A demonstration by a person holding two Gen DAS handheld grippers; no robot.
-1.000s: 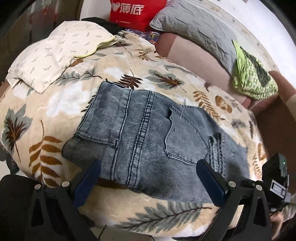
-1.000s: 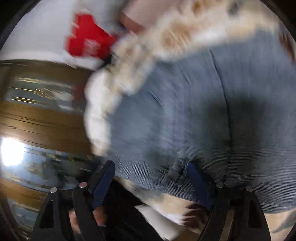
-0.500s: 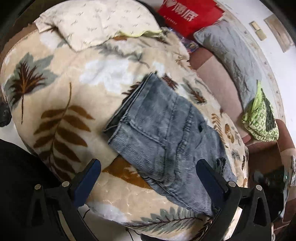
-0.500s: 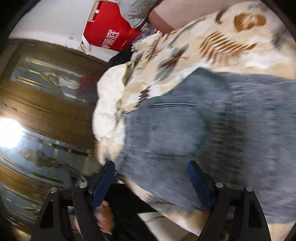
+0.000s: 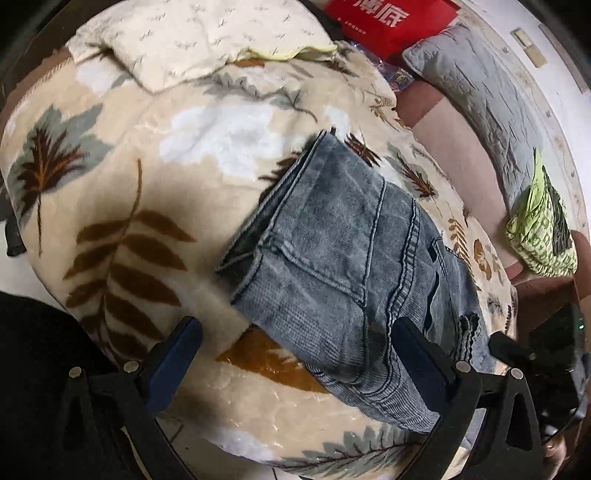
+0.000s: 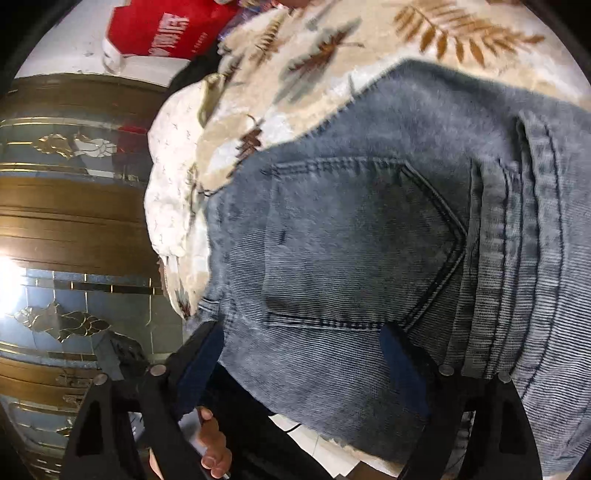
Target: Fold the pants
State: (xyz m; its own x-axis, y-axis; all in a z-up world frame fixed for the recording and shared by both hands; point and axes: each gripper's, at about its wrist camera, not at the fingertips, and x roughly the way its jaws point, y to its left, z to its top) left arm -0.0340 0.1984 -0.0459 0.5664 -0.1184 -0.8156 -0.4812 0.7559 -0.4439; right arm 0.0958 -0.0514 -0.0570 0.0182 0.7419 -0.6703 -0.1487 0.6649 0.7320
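Left wrist view is showing the pants [image 5: 343,266] lying folded on the blanket [image 5: 155,177], so the left claw [image 5: 295,354] is hovering spread. Right claw [image 6: 303,354] is gaping too, empty over the denim.

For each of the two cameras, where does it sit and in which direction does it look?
Left wrist: sits on the left claw, open, looks down over the folded jeans on the leaf blanket; both fingers show.
Right wrist: sits on the right claw, open, close over the jeans' back pocket, facing a glass door; the person's toes show below.
Shared: jeans, blanket, red bag.
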